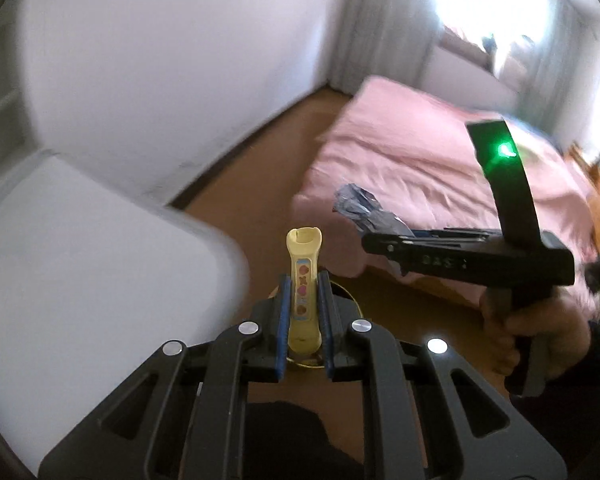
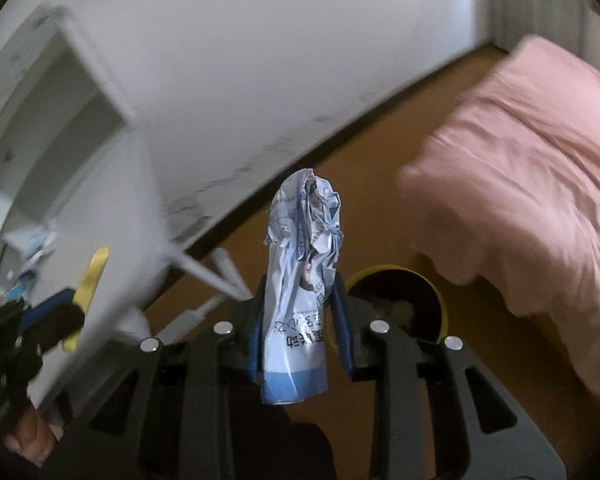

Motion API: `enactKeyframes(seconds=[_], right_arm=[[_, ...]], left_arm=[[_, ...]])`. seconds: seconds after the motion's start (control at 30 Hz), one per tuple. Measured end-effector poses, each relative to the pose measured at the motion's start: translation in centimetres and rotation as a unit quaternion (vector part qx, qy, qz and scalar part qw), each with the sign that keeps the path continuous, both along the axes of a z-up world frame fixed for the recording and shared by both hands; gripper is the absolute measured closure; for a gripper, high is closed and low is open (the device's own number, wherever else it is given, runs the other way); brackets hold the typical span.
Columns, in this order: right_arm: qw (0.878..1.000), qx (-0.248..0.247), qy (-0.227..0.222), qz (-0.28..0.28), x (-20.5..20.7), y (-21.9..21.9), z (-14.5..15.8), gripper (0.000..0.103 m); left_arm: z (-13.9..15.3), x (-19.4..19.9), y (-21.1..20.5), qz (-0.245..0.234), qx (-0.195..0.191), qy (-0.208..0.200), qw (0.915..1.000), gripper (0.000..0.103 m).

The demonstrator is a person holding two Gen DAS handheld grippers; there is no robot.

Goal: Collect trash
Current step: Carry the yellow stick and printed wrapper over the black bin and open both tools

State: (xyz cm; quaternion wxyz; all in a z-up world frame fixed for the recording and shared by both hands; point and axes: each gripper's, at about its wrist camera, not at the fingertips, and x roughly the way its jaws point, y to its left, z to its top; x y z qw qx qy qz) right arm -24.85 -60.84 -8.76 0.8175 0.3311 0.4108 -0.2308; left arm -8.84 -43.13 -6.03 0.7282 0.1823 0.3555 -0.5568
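Altogether one yellow tube (image 1: 303, 292), one crumpled wrapper (image 2: 300, 280)

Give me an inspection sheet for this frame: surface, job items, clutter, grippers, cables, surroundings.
Surface: brown floor.
Job's things: yellow plastic tube in the left gripper; crumpled blue-white wrapper in the right gripper; yellow-rimmed bin on the floor beside the bed, some trash already inside.
Clutter: blurred items on the white shelf unit.
Grippers: both shut on their items, fingers clamping each side.
Cables: nothing seen.
Surroundings: pink bed, white wall, bright window; both views motion-blurred.
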Motion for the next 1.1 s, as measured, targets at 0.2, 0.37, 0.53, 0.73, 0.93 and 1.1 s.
enactKeyframes(seconds=[0.2,0.37,0.53,0.73,0.93,1.1], right_arm=[[0.998,0.030,0.031,-0.046,-3.6,-3.5,-6.6,0.074],[0.994,0.073,0.060,-0.056,-4.4,-5.1,-12.4,0.074],[0.991,0.097,0.080,-0.052,-3.8,-5.5,-15.9,0.074],[0.990,0.101,0.091,-0.048,-3.2,-6.3,-17.8,0.074],[0.990,0.102,0.085,-0.050,-2.8,-6.7,-17.7,0.074],[0.990,0.106,0.082,-0.052,-3.2,-6.9,-18.1,0.073]], left_arm=[[-6.0,-1.3,-6.5,-0.051,0.037,0.033,0.9974,0.091],[-11.7,-0.8,-10.6,-0.056,0.069,0.060,0.9943,0.090],[-16.8,-0.8,-14.2,-0.051,0.105,0.078,0.9902,0.090],[-19.7,-0.1,-15.8,-0.038,0.134,0.099,0.9853,0.090],[-19.6,0.1,-15.6,-0.041,0.133,0.094,0.9858,0.082],[-18.9,0.1,-15.6,-0.037,0.127,0.088,0.9873,0.052]])
